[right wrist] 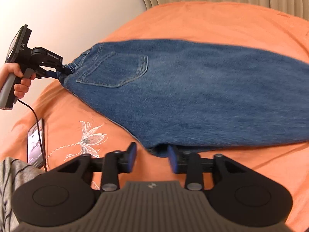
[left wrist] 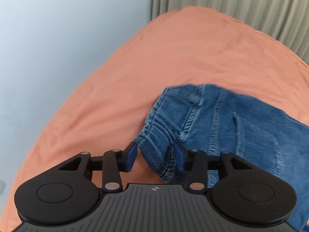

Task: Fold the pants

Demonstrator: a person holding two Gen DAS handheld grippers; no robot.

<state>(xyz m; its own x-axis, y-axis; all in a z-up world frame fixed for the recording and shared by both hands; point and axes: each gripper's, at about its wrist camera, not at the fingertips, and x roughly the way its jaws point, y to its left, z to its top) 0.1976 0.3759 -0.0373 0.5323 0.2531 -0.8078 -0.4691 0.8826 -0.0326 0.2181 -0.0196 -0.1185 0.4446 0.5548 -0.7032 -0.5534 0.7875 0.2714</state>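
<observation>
Blue jeans (right wrist: pixel 193 87) lie folded lengthwise on an orange bedspread (right wrist: pixel 212 19), back pocket up, waistband to the left. My left gripper (left wrist: pixel 155 150) stands open around the bunched waistband (left wrist: pixel 160 139): the denim rests against the right pad, with a gap to the left pad. From the right wrist view, that left gripper (right wrist: pixel 61 71) sits at the waistband's end, held by a hand (right wrist: pixel 17 77). My right gripper (right wrist: pixel 152 150) is open at the jeans' near edge, whose lower corner reaches just between the fingertips without being pressed.
A phone (right wrist: pixel 35 143) with a black cable (right wrist: pixel 38 119) lies on the bedspread at the left, next to an embroidered white flower (right wrist: pixel 90 137). Grey striped cloth (right wrist: pixel 11 174) shows at the lower left. A pale wall (left wrist: pixel 58 38) and beige curtain (left wrist: pixel 231 3) stand behind the bed.
</observation>
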